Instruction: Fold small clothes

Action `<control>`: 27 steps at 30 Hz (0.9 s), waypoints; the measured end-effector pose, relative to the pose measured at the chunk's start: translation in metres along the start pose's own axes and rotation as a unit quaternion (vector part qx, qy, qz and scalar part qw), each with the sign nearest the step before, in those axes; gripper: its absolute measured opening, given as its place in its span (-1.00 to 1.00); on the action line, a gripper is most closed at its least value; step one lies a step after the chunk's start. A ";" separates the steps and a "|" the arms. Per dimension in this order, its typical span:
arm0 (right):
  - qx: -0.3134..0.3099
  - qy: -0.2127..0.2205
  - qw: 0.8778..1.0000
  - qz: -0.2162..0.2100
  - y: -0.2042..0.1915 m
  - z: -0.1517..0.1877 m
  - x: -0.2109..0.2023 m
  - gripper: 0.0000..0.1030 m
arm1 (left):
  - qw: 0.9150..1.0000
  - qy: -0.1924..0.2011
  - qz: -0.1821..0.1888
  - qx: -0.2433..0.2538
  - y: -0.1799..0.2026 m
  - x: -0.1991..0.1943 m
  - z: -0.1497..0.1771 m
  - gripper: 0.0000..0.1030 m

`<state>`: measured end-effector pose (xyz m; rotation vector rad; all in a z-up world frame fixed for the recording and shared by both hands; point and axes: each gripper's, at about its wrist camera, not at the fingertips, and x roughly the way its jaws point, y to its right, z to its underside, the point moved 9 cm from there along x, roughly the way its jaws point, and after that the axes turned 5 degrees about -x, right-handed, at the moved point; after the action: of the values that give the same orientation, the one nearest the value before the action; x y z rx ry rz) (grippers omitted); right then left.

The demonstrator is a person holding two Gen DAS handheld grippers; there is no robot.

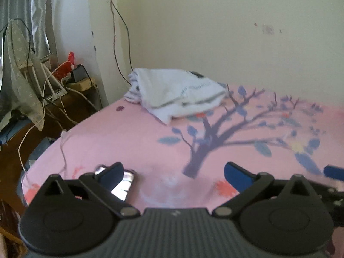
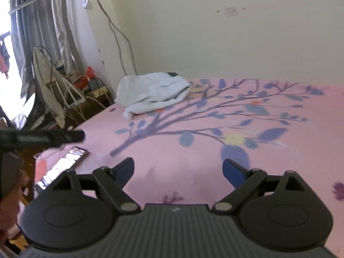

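A white garment (image 1: 176, 94) with a grey stripe lies bunched near the far left corner of the pink bed sheet (image 1: 133, 142); the right wrist view shows the same garment (image 2: 152, 93) at the far left. My left gripper (image 1: 174, 169) stands open low over the near part of the sheet, nothing between its blue fingers. My right gripper (image 2: 177, 163) is open too, over bare sheet, with nothing in it. Both are well short of the garment. The sheet (image 2: 193, 161) carries a purple tree print.
A phone (image 1: 122, 185) (image 2: 64, 163) lies on the near left corner of the bed, beside the left gripper's left finger. Left of the bed stand a covered ironing board (image 2: 47, 86), cables and a cluttered low table (image 1: 75, 81). A pale wall (image 1: 215, 32) backs the bed.
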<state>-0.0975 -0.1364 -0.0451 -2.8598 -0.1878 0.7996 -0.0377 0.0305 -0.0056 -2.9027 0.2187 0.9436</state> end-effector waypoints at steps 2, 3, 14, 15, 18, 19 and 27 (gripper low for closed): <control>0.007 0.001 1.000 -0.010 0.002 0.003 -0.004 0.74 | 1.000 -0.005 -0.006 -0.001 0.010 0.003 0.007 0.99; 0.009 -0.003 1.000 -0.010 0.004 0.004 -0.003 0.74 | 1.000 -0.007 -0.013 -0.002 0.014 0.006 0.009 0.99; 0.017 -0.020 1.000 -0.009 0.009 0.011 0.003 0.74 | 0.998 -0.013 -0.049 -0.027 0.023 0.030 0.029 0.99; 0.017 -0.020 1.000 -0.009 0.009 0.011 0.003 0.74 | 0.998 -0.015 -0.047 -0.029 0.023 0.032 0.030 0.99; 0.015 -0.021 1.000 -0.009 0.009 0.011 0.004 0.74 | 0.998 -0.022 -0.039 -0.042 0.022 0.038 0.033 1.00; 0.015 -0.022 1.000 -0.009 0.009 0.011 0.004 0.74 | 0.998 -0.025 -0.039 -0.046 0.021 0.041 0.034 1.00; 0.024 -0.027 0.999 -0.013 0.012 0.012 0.006 0.74 | 0.997 -0.033 -0.040 -0.051 0.019 0.050 0.041 1.00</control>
<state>-0.0977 -0.1460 -0.0610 -2.7878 -0.2086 0.8645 -0.0243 0.0113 -0.0693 -2.9406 0.0519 1.0659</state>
